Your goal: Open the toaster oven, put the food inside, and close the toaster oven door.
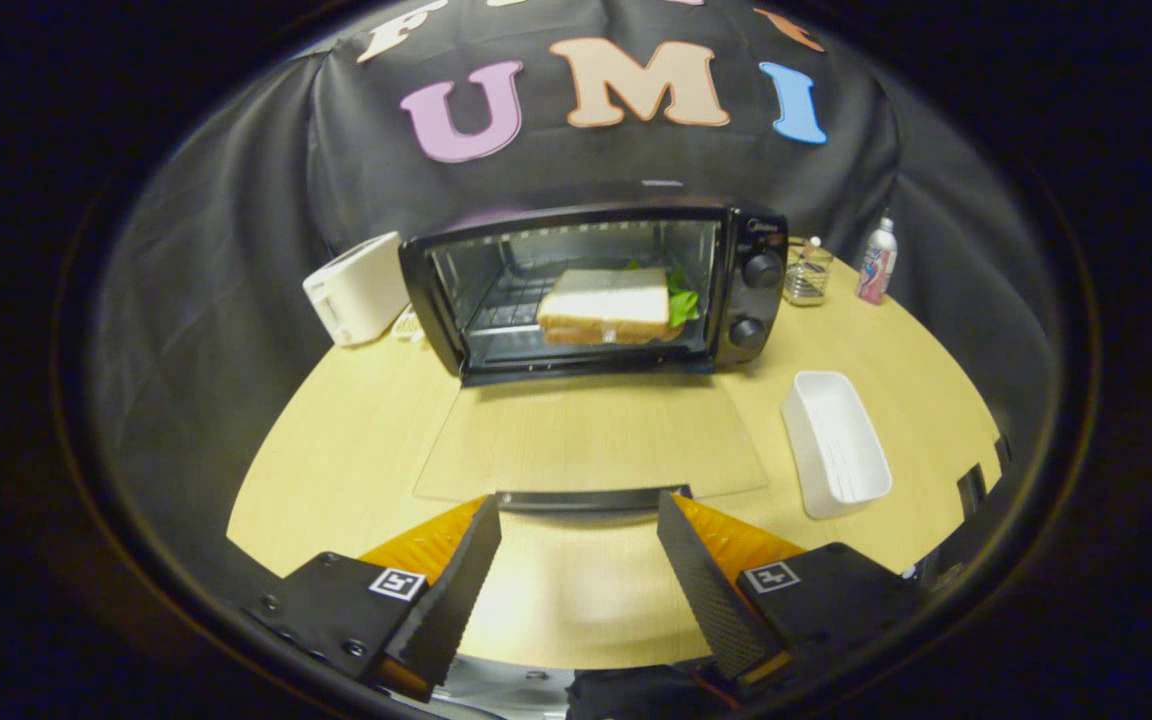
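Toaster oven (596, 290) open at tabletop's (356, 450) far edge, one sandwich (606, 305) inside; empty tool (579, 515) spread wide at the door handle (581, 498).

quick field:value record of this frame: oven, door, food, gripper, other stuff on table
oven: toaster oven on table, open
door: glass door folded down flat, handle just ahead of fingers
food: sandwich inside on rack
gripper: gripper open, holding nothing
others: white tray, white toaster, glass jar, bottle
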Demonstrator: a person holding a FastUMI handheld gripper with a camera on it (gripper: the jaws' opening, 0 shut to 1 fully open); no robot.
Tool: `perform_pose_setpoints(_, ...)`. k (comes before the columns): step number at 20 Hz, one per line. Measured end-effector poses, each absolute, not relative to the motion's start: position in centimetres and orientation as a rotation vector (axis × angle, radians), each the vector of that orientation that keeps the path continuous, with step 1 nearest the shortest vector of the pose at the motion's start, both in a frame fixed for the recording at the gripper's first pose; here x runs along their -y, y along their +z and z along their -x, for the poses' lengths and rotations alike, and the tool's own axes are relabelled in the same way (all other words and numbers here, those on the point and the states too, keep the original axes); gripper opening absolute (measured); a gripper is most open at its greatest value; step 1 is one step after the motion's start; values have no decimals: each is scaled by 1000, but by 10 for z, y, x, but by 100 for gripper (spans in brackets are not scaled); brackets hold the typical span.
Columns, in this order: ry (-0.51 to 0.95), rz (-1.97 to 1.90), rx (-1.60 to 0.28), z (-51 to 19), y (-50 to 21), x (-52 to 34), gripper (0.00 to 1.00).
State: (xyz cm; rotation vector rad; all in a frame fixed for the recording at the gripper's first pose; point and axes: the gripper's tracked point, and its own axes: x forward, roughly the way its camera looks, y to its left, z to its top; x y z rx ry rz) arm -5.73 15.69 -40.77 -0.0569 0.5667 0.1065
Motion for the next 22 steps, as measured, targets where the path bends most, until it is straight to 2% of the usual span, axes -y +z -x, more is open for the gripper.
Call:
perform_pose_setpoints(9,95,98,-711,47,-461,-165,99)
perform_pose_setpoints(22,18,122,-766,22,-469,-151,99)
